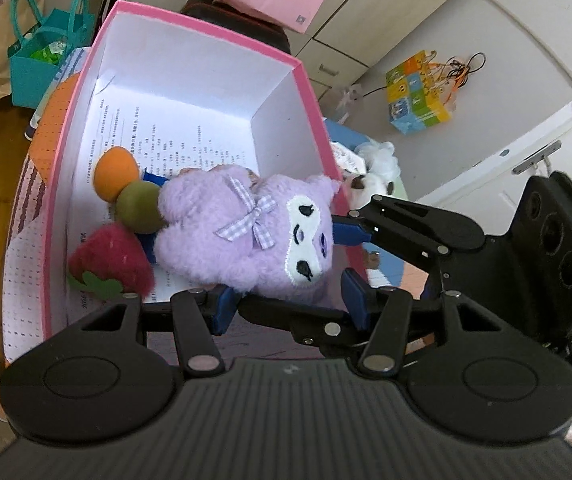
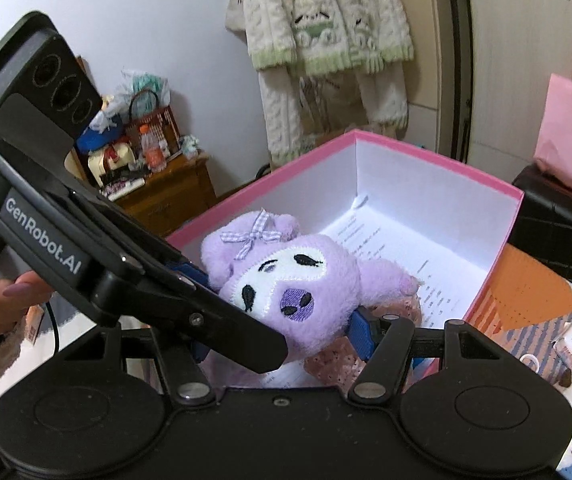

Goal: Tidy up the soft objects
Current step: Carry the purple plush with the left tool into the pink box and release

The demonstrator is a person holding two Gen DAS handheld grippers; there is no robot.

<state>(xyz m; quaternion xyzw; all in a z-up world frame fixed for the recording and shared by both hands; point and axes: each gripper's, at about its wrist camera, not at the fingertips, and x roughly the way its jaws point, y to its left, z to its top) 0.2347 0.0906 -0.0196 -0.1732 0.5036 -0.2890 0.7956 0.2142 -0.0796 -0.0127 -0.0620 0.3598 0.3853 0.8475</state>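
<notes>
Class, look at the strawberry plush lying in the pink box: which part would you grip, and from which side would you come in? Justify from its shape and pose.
Grip the strawberry plush across its round red body, coming from above through the open top of the pink box. It lies flat beside the box wall, with the green ball and the purple plush crowding its other side, so a sideways approach looks blocked. The flat leaf would likely slip.

The near end of the pink box (image 1: 310, 92) is filled by a purple plush toy (image 1: 241, 236), an orange ball (image 1: 115, 174), a green ball (image 1: 139, 206) and a plush strawberry (image 1: 113, 260). The paper-lined far end (image 2: 402, 236) is left free under an open top, reachable over the walls. Both grippers are crowded over the near rim.
</notes>
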